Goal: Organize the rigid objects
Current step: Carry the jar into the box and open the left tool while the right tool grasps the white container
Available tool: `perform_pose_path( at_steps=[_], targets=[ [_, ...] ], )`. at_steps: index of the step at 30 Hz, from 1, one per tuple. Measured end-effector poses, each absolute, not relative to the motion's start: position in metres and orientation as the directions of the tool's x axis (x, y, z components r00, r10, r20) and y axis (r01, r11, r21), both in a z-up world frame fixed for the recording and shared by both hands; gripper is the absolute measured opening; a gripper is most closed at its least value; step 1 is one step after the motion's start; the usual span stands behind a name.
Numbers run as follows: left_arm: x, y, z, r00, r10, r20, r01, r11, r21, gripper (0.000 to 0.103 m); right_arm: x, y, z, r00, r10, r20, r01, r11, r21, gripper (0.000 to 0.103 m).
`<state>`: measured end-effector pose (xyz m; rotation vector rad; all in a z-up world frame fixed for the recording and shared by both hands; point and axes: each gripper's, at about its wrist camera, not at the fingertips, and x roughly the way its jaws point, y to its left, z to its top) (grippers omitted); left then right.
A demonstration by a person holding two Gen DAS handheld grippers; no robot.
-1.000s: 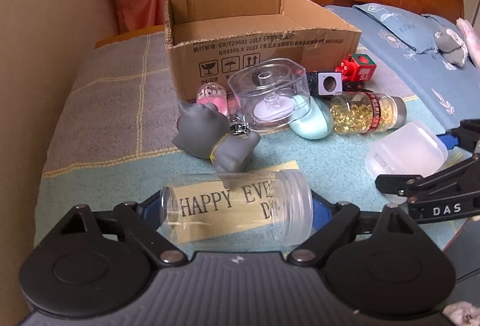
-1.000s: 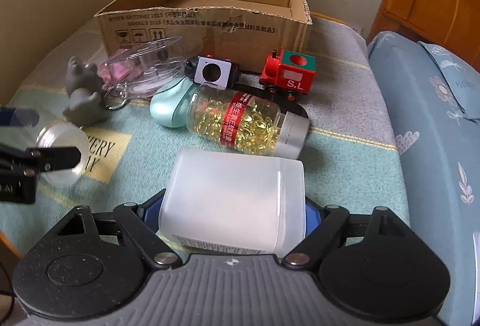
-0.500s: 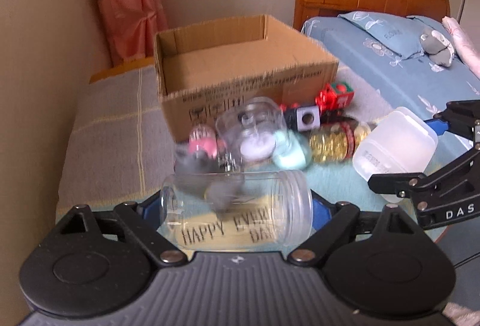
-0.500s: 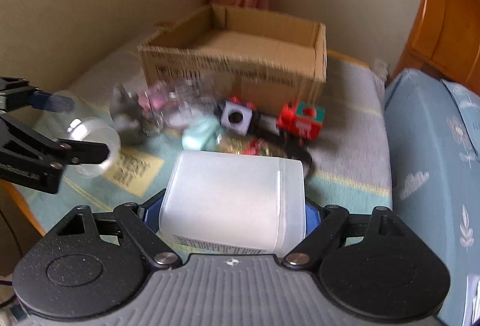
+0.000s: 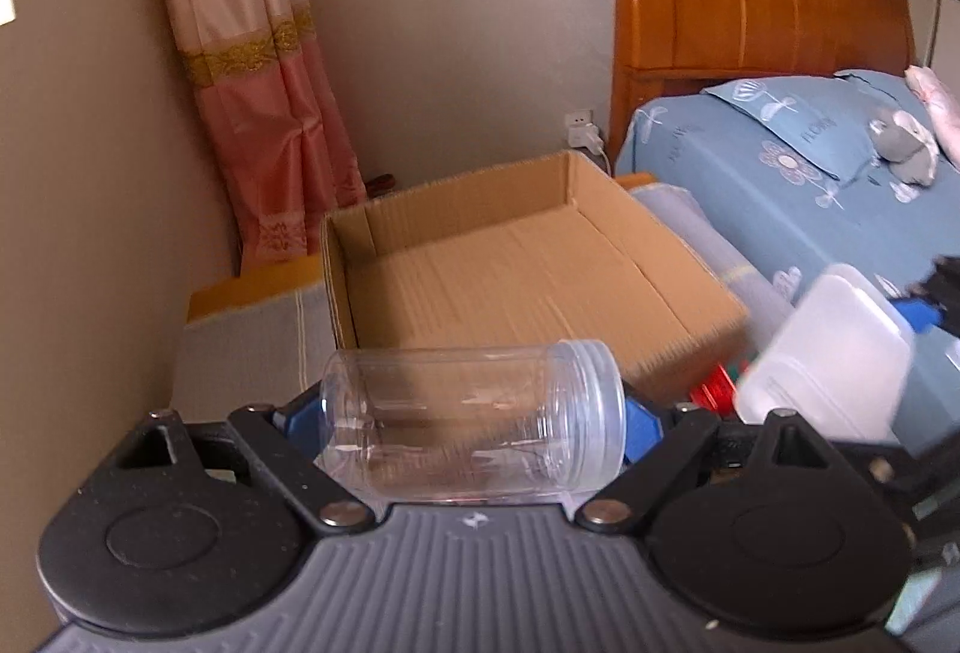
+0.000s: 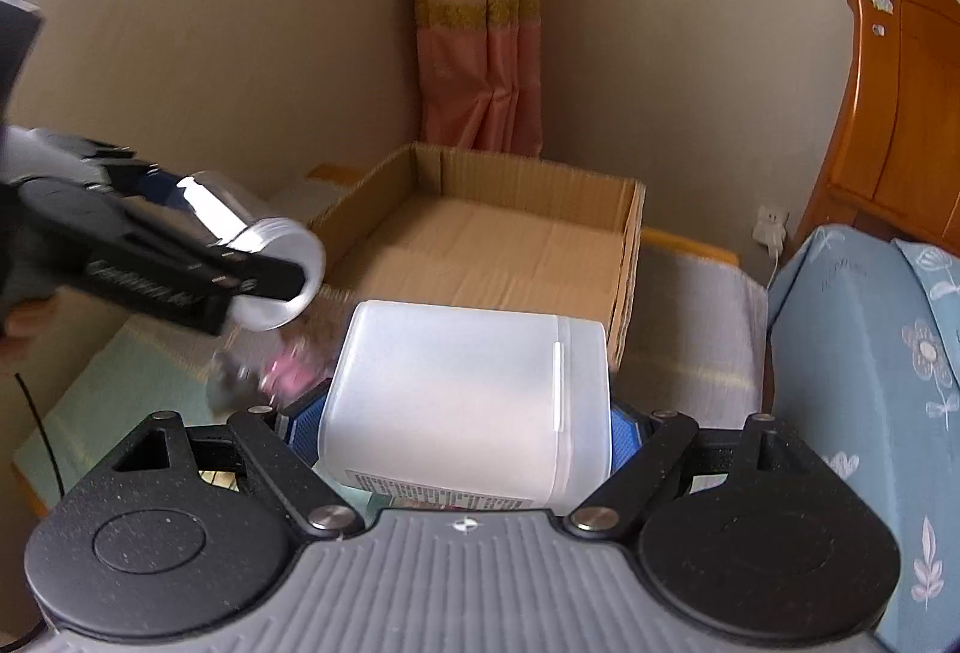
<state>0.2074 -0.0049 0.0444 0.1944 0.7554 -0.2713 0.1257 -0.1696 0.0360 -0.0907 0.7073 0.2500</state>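
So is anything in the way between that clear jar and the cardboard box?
Nothing visible. The clear jar, held crosswise in the left gripper, hangs just before the cardboard box, whose near wall sits lower and whose floor looks bare.

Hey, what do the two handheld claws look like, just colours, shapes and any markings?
Both match. The left claw and right claw have grey ribbed bodies with a small logo, two black speckled round housings, black linkage arms with silver pivot bolts, and blue finger pads. Seen from the side, the left's black arm bears blurred white lettering.
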Motion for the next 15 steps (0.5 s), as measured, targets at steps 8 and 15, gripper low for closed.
perform_pose_path(
  at_steps=[8, 15],
  targets=[
    [0.292, -0.01, 0.035, 0.67, -0.146, -0.728, 0.282, 0.957, 0.068, 0.09, 0.168, -0.177, 0.043, 0.744, 0.188, -0.641, -0.245, 0.969, 0.0, 0.088],
    [0.336, -0.018, 0.021, 0.665, -0.125, -0.736, 0.273, 0.958, 0.083, 0.09, 0.195, -0.183, 0.043, 0.744, 0.175, -0.645, -0.229, 0.974, 0.0, 0.088]
  ],
)
